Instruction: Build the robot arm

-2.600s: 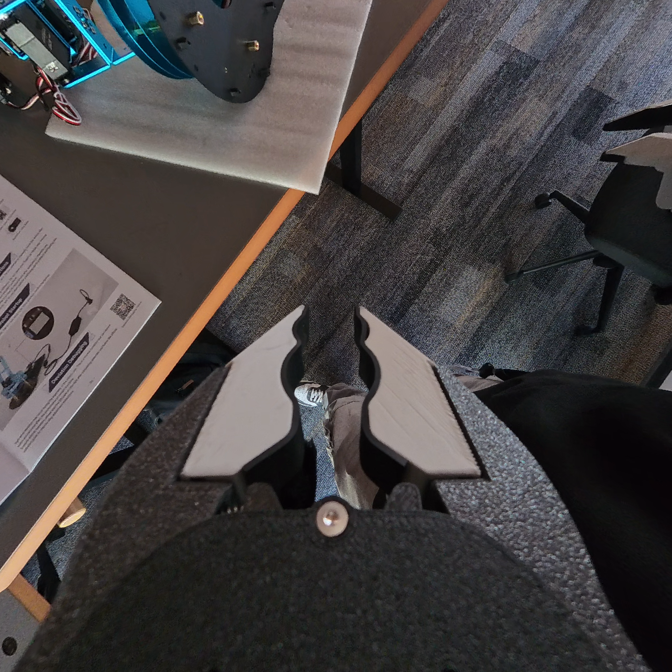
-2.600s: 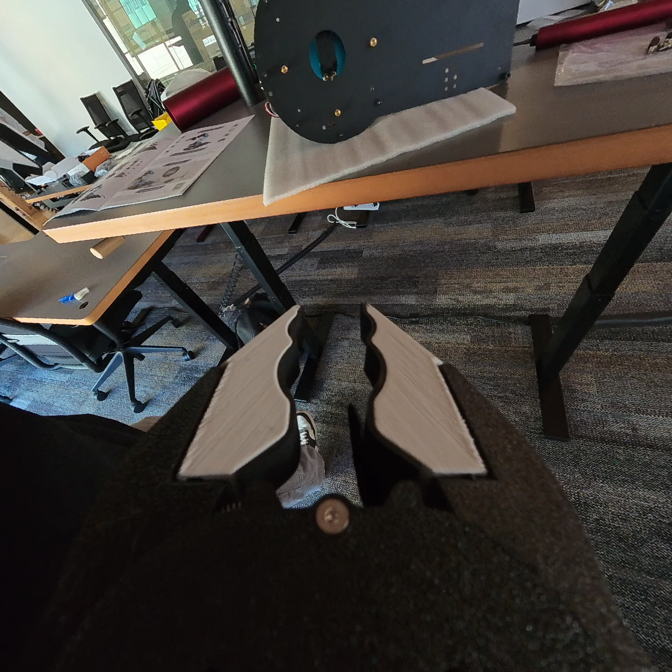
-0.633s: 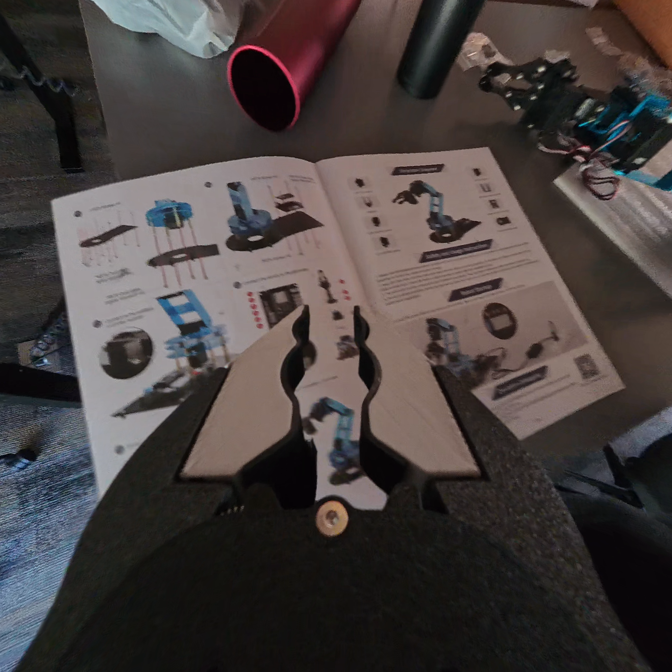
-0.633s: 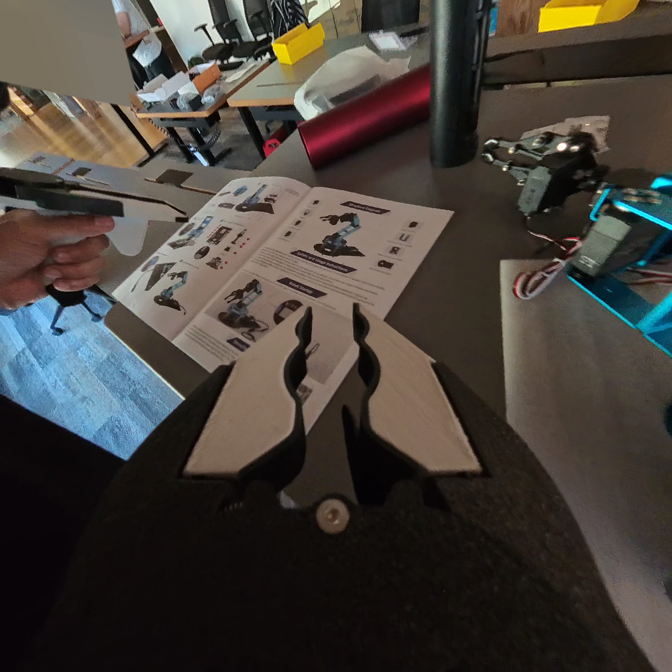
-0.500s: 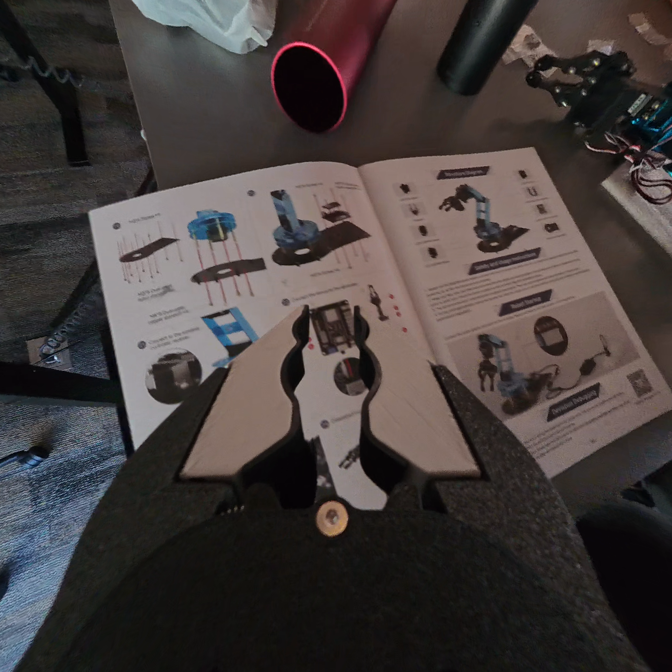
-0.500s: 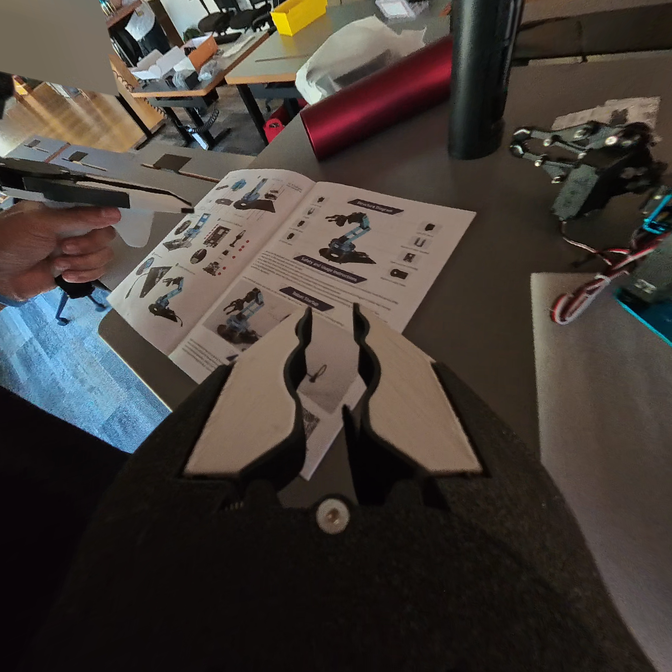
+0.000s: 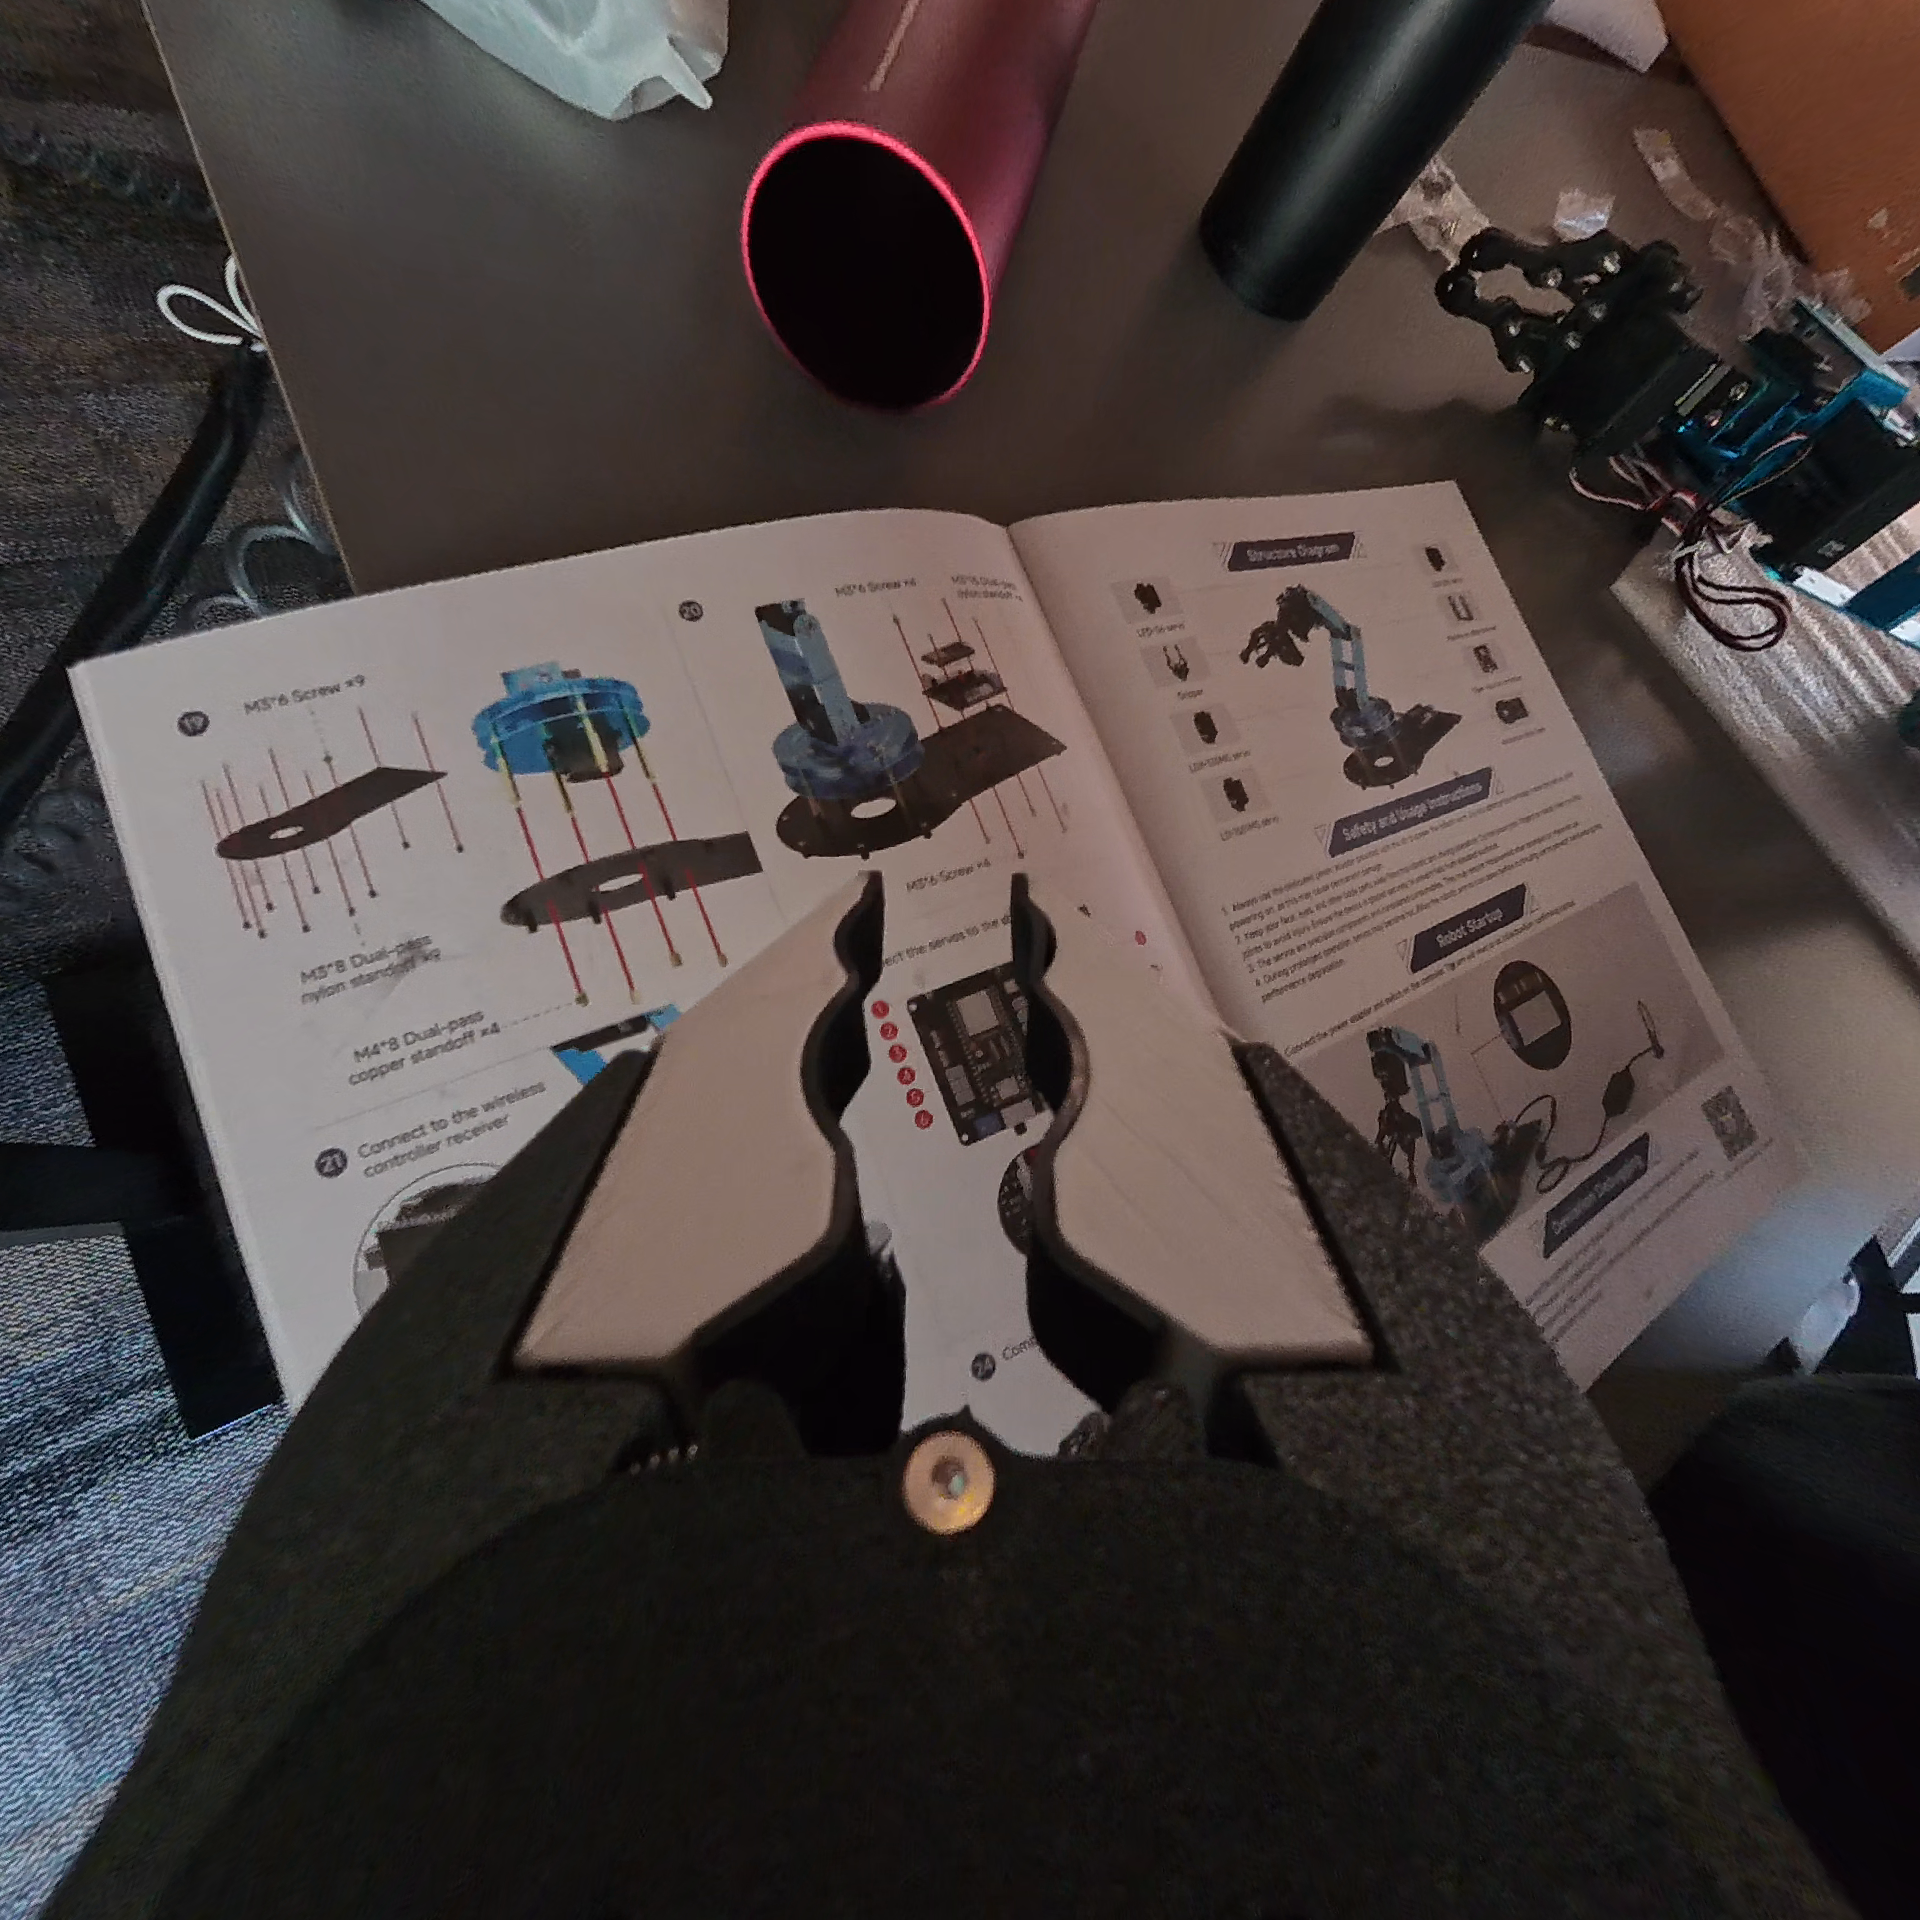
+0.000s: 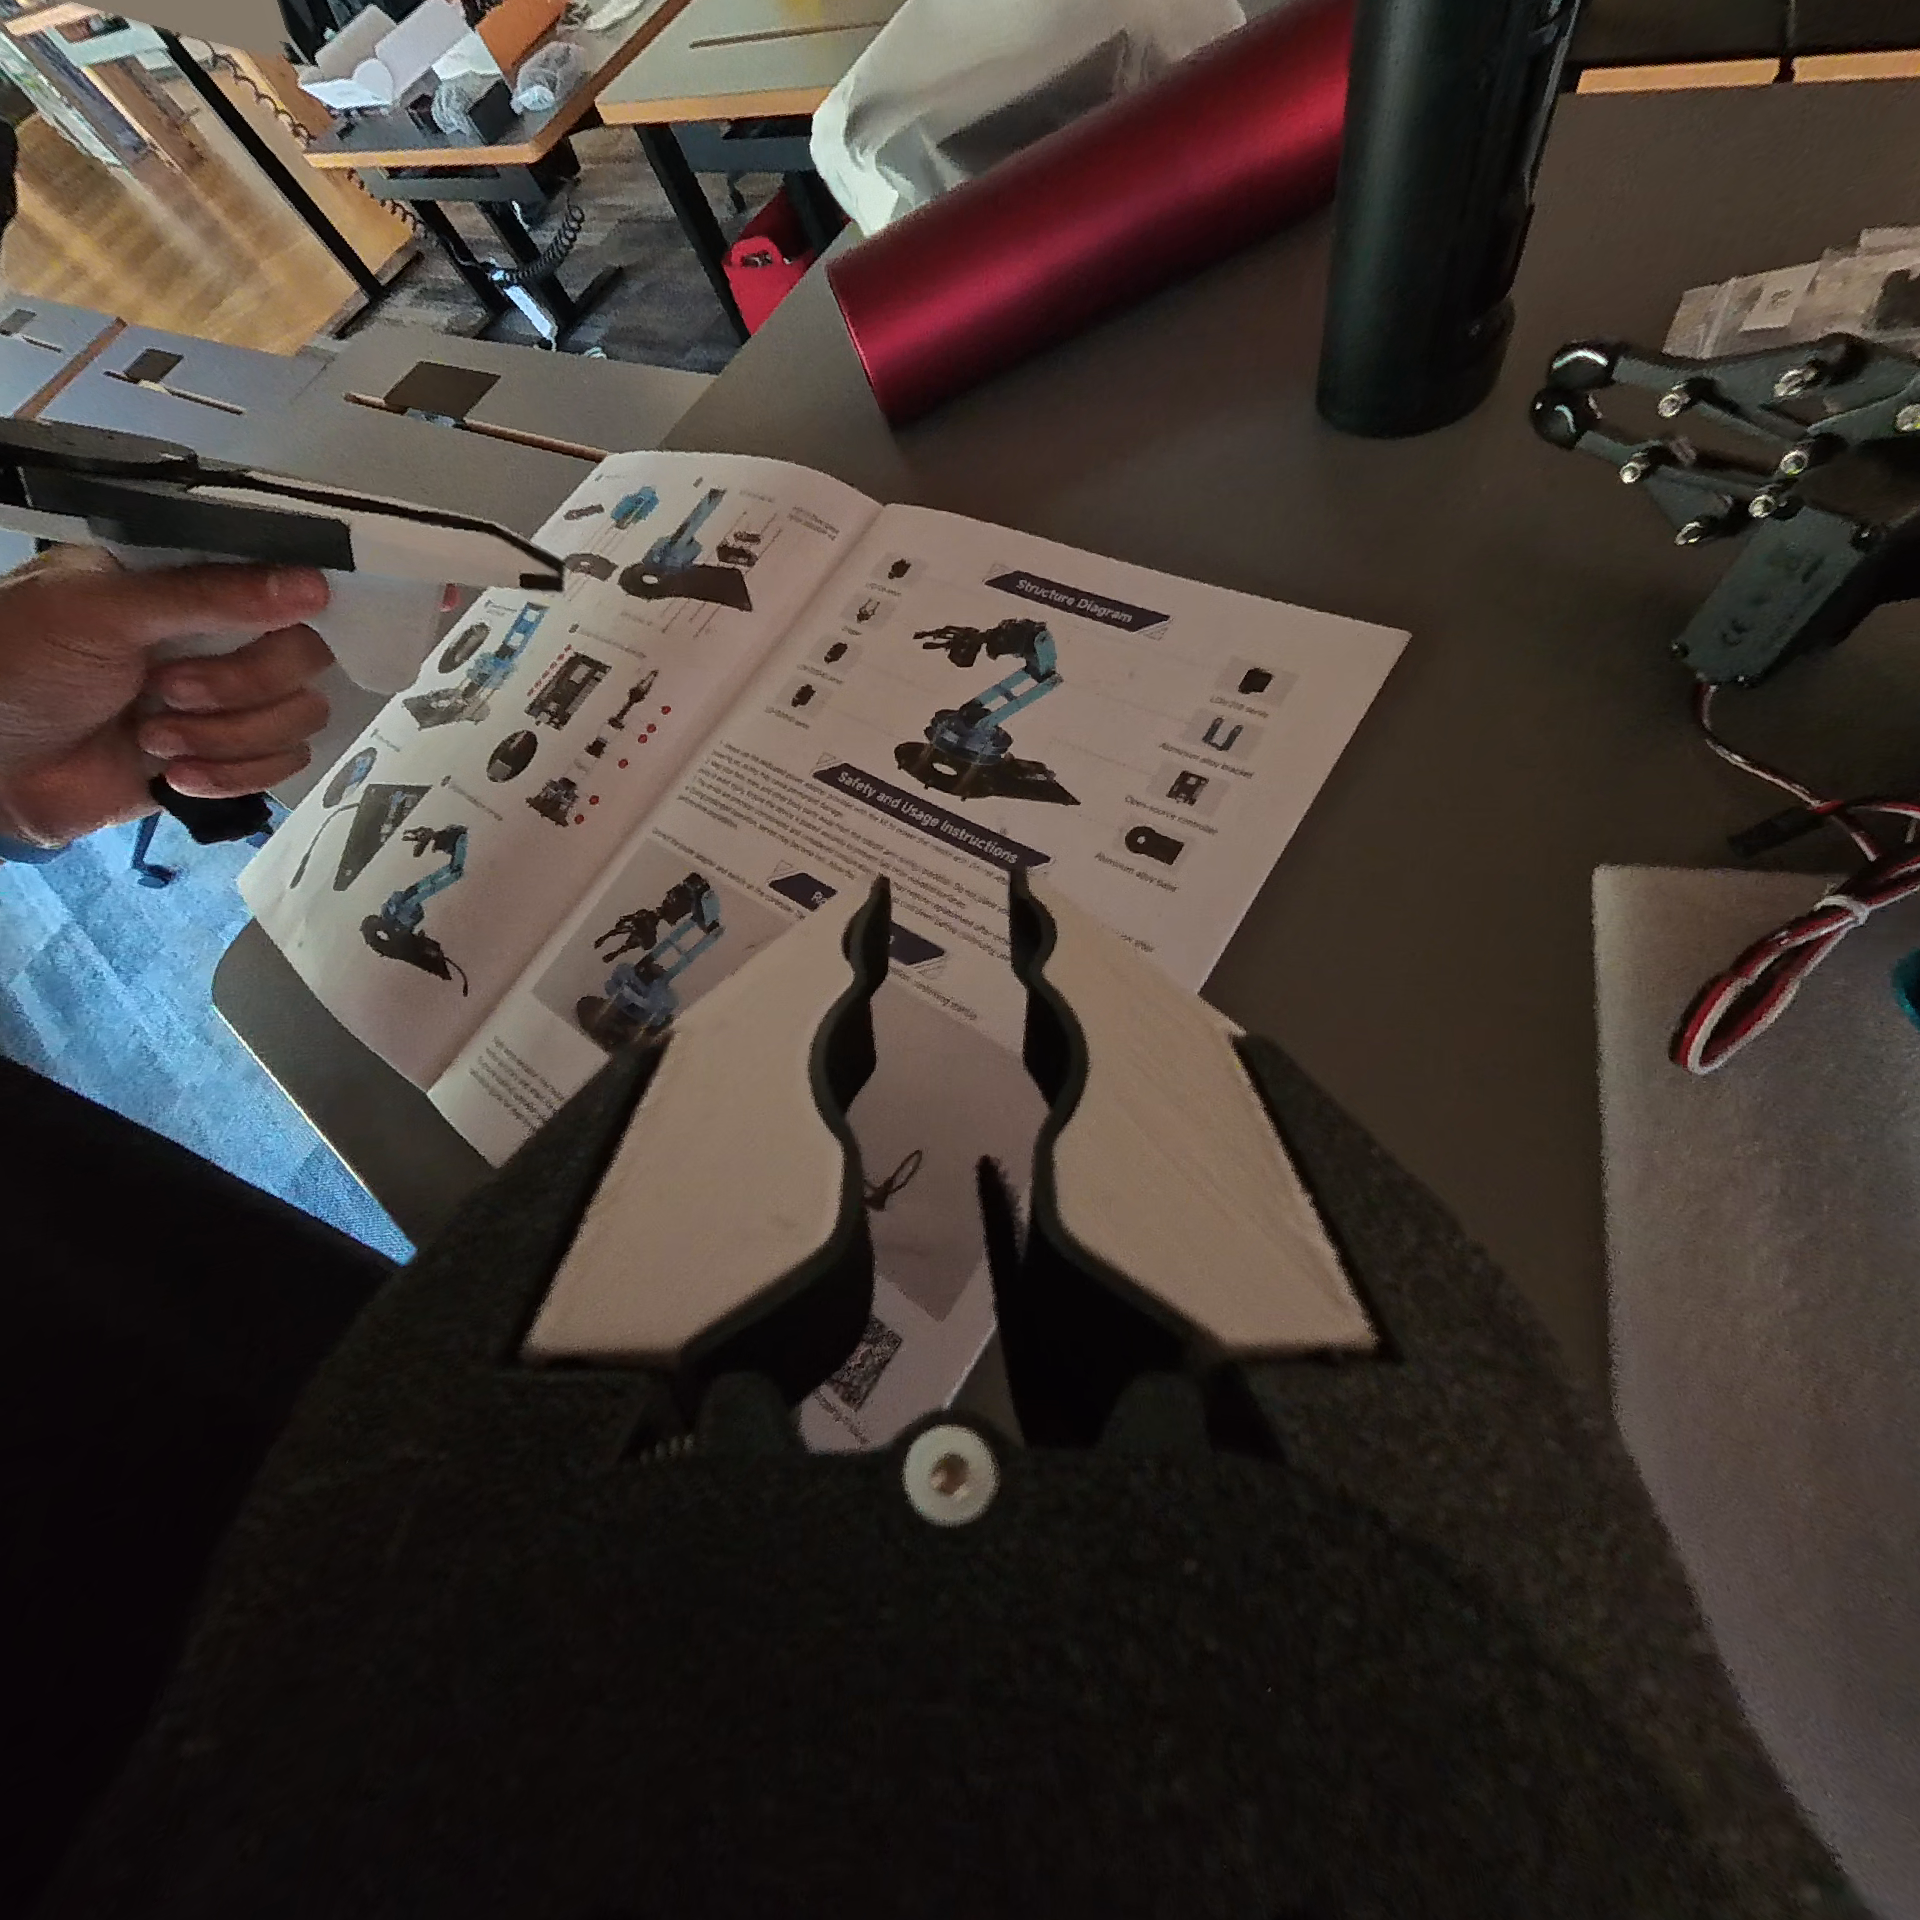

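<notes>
Fingers (image 7: pixel 727 1132) of both grippers parted, empty, above open booklet (image 7: pixel 1382 935).

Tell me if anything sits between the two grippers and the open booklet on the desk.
Nothing visible does. The left gripper and the right gripper both hang open and empty right over the open booklet. The red tube, black bottle and small robot arm lie beyond the booklet or off to its right side.

Red tube (image 7: pixel 914 197) and black cylinder (image 7: pixel 1361 145), beyond the open booklet (image 7: pixel 644 790), both cut off at frame top. Left gripper (image 7: pixel 943 894) body hides the booklet's near edge. Small robot arm (image 8: pixel 1766 499) right of booklet runs off frame.
</notes>
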{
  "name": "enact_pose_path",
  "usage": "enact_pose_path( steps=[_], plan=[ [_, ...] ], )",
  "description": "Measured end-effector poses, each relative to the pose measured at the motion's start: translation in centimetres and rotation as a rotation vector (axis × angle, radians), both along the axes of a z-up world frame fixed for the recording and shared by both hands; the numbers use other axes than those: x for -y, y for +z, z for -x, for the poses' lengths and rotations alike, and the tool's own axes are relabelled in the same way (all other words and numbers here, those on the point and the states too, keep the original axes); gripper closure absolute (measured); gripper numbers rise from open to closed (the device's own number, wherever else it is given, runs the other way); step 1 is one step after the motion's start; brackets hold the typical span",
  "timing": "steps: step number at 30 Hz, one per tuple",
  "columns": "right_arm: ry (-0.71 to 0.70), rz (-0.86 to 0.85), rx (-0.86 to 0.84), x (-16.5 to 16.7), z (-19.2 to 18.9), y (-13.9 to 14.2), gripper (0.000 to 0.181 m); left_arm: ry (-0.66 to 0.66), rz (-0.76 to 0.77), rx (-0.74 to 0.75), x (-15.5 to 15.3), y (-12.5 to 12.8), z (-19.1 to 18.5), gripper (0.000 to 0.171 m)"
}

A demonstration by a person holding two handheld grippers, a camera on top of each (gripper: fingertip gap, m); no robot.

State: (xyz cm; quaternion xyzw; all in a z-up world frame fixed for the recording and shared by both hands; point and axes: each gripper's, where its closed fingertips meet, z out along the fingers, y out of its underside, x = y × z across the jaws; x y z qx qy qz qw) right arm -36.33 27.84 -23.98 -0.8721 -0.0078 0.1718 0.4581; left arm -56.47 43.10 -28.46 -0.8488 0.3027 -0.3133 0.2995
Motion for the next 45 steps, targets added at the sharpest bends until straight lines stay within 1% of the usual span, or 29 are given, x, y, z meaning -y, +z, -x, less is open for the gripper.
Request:
enact_pose_path(
  steps=[12,24,31,35,39,42,45],
  plan=[
    [-0.010,0.018,0.006,-0.4,-0.9,-0.3,0.159,-0.013,0.016,0.012,-0.3,0.1,-0.9,0.149],
    [0.004,0.027,0.020,-1.3,-0.4,-0.6,0.159,0.013,0.005,0.000,-2.0,0.1,0.4,0.149],
    [0.004,0.021,0.019,-1.3,-0.4,-0.4,0.159,0.008,-0.001,-0.006,-2.1,0.2,0.2,0.149],
    [0.003,0.011,0.021,-0.6,-0.6,-0.2,0.159,0.005,-0.013,-0.009,-1.8,0.7,-0.1,0.149],
    [-0.002,-0.014,0.030,1.0,-1.1,0.4,0.159,0.002,-0.040,-0.012,-0.8,1.6,-0.7,0.149],
    [-0.013,-0.046,0.037,2.8,-1.7,0.8,0.159,-0.007,-0.061,-0.011,0.8,2.4,-1.5,0.149],
    [-0.024,-0.084,0.023,5.2,-2.5,1.3,0.159,-0.017,-0.088,-0.012,3.3,3.4,-2.5,0.149]
  ],
)
